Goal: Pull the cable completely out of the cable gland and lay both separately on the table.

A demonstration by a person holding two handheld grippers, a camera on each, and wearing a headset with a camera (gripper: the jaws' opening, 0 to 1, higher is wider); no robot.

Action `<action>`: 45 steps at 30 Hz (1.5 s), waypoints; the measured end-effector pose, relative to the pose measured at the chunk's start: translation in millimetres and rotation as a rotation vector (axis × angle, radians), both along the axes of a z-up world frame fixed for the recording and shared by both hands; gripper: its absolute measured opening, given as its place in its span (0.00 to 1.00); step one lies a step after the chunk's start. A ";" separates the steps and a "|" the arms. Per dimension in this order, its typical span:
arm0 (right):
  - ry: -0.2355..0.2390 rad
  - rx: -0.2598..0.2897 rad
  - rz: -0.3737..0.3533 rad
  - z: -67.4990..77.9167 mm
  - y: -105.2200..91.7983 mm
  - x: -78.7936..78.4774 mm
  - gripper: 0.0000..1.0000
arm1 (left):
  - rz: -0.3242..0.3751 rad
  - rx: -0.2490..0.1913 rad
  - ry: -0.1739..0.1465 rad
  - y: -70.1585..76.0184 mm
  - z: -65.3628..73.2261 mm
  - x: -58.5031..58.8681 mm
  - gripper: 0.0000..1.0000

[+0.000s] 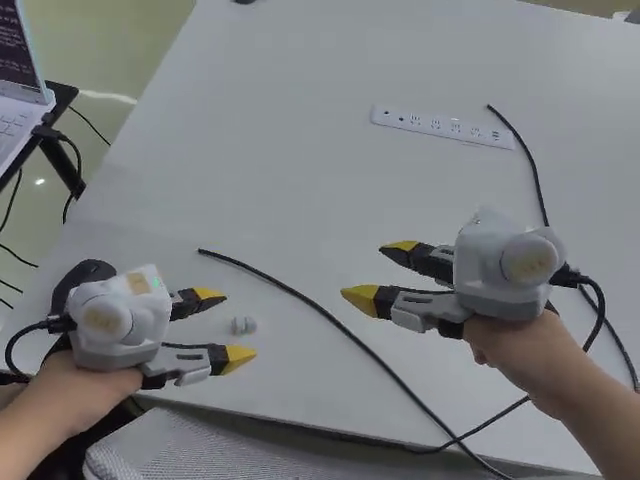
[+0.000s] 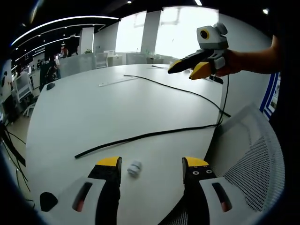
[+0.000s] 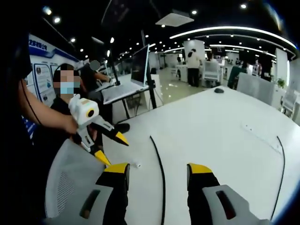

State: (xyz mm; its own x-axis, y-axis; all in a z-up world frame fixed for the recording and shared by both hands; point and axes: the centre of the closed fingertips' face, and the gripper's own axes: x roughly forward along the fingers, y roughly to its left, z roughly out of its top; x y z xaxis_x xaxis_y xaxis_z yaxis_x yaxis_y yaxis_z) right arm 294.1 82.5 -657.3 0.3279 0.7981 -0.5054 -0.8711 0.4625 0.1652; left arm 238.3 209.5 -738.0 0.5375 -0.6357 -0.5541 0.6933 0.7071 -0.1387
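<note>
Cable gland (image 1: 242,325), small and white, lies on the table (image 1: 300,150) between the yellow tips of the left gripper (image 1: 230,325). The jaws stand wide apart and neither one grips it. In the left gripper view the cable gland (image 2: 134,168) sits just ahead of the left gripper (image 2: 152,163), nearer one jaw than the other.

The right gripper (image 1: 380,271) hangs above the table with its jaws spread and nothing between them.

The black cable (image 1: 330,318) lies loose on the table, free of the cable gland and near it. It runs from a bare end beyond the left gripper, past the right gripper's tips and over the near table edge.

Farther back lies a white power strip (image 1: 445,127), with a second black lead (image 1: 525,150) curving beside it. A grey mesh chair (image 1: 170,445) shows below the table edge.
</note>
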 end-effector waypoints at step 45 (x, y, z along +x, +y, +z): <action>0.121 -0.001 -0.135 -50.0 -107.6 -83.4 0.95 | 0.166 0.042 0.132 6.0 6.7 -46.0 0.84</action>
